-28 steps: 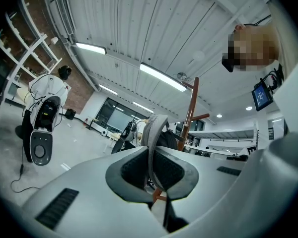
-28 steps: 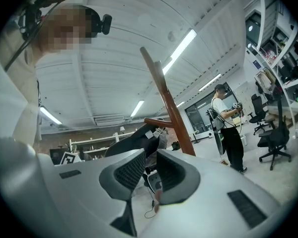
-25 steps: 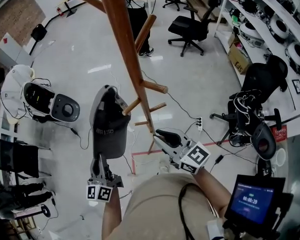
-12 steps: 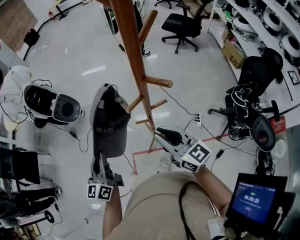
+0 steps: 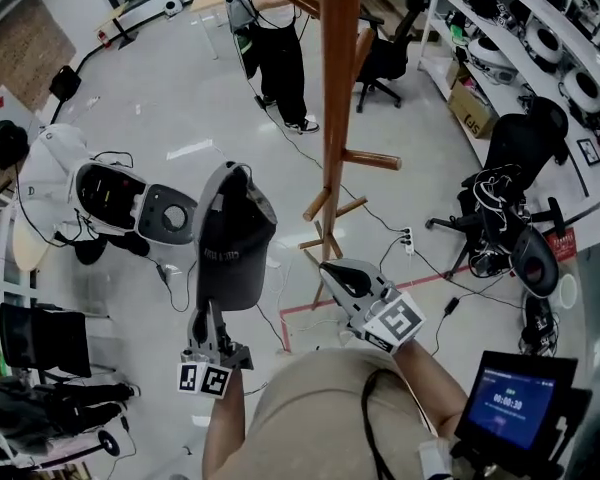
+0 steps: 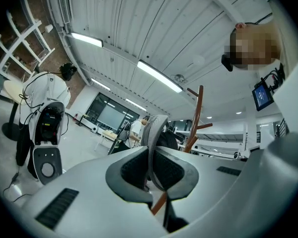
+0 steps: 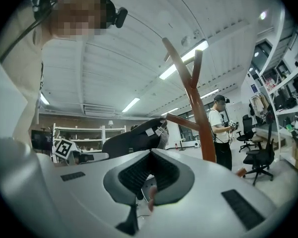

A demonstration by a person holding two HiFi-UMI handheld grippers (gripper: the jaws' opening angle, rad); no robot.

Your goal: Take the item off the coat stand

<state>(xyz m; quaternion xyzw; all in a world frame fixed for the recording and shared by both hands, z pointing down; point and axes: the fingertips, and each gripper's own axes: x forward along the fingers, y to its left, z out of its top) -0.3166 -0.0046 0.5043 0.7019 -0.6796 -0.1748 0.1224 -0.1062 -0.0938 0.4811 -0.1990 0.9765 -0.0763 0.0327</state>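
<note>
A dark grey cap (image 5: 235, 238) hangs upright in the air left of the wooden coat stand (image 5: 338, 88), apart from its pegs. My left gripper (image 5: 208, 306) is below the cap and shut on its brim; in the left gripper view the cap's edge (image 6: 156, 133) runs up from between the left gripper's (image 6: 151, 175) pads, with the stand (image 6: 196, 118) behind. My right gripper (image 5: 337, 274) sits near the stand's foot, shut with nothing in it. The right gripper view shows the right gripper (image 7: 149, 182), the cap (image 7: 131, 140) at its left and the stand (image 7: 193, 98) at its right.
A white machine (image 5: 110, 193) stands on the floor at left. Black office chairs (image 5: 505, 198) and shelves (image 5: 540, 38) line the right. A person (image 5: 275, 48) stands behind the stand. A power strip (image 5: 408, 240) with cables lies by the stand's foot. A tablet (image 5: 515, 403) is at lower right.
The cap, held in my left gripper, has come away from the stand's lower peg and now hangs clear to its left. The right gripper stays near the stand's foot.
</note>
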